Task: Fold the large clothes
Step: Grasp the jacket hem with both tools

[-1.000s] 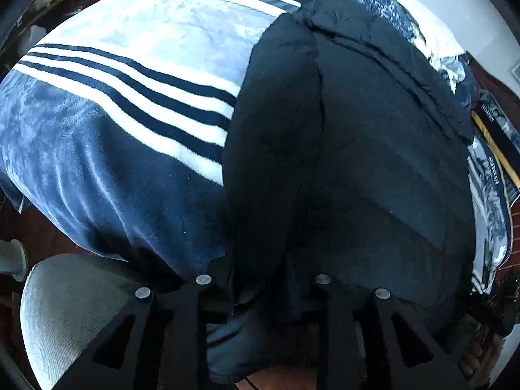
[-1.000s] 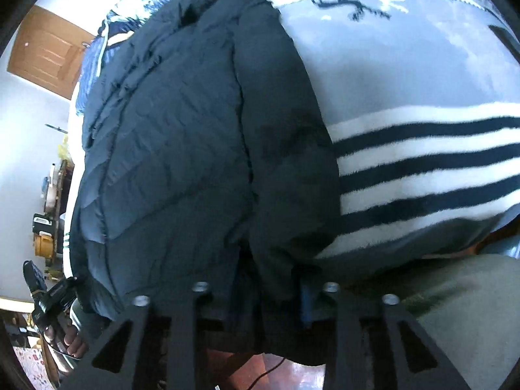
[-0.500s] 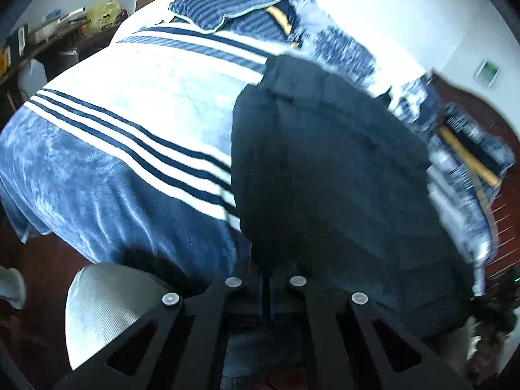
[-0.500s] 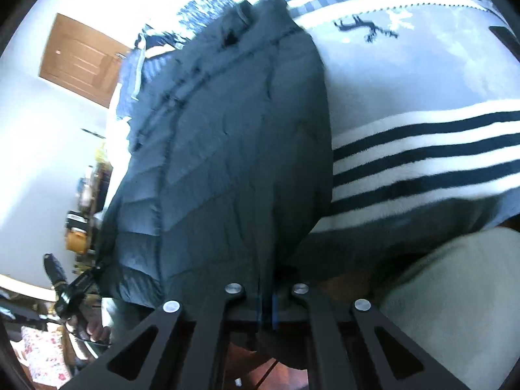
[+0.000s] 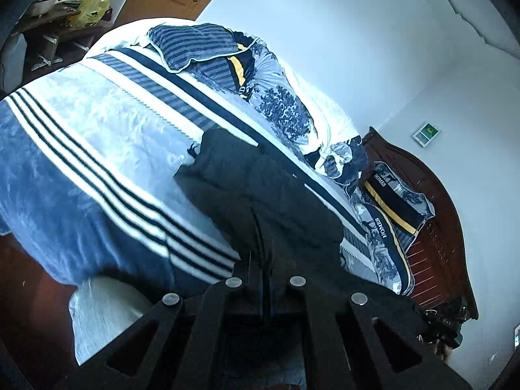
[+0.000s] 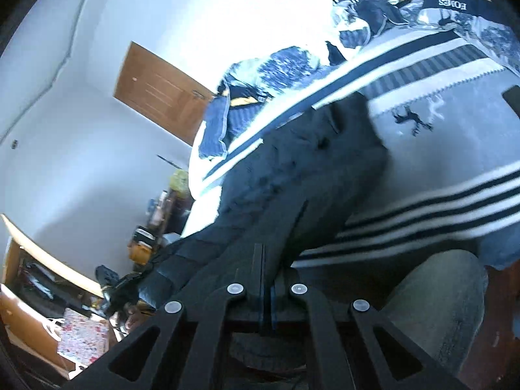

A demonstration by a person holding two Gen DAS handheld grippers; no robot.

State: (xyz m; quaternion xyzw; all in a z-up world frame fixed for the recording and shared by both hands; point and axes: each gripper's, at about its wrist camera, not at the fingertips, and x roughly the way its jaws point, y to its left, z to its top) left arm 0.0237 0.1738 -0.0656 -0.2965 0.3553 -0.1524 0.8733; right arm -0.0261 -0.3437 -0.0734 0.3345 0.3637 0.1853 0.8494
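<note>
We hold a black quilted jacket (image 5: 273, 195) in both grippers at the foot edge of the bed (image 5: 81, 149). Our left gripper (image 5: 261, 269) has its fingers (image 5: 252, 266) clenched on the jacket's near hem, the dark fabric pinched in the narrow slit between them. Our right gripper (image 6: 265, 273) grasps the same hem at another spot, its fingers (image 6: 258, 269) pressed together with only a thin blue-edged seam showing.

From the hem the jacket (image 6: 305, 175) runs away from us across the bed, its far end reaching toward the dark band of the striped blanket (image 5: 107, 175). In the left wrist view the near part of the garment rises off the blanket toward our fingers, while the far part lies on the bed's surface. The blanket (image 6: 432, 198) covers the bed with blue, white and navy stripes and hangs over the foot edge.

Along the far edge of the bed we see a heap of patterned bedding (image 5: 282, 110) and pillows (image 5: 390, 201) marked HOMES near the wooden headboard (image 5: 445, 227). A wooden door (image 6: 159, 104) stands in the white wall. A grey upholstered seat (image 6: 435, 305) sits just below the foot edge, beside our right gripper.
</note>
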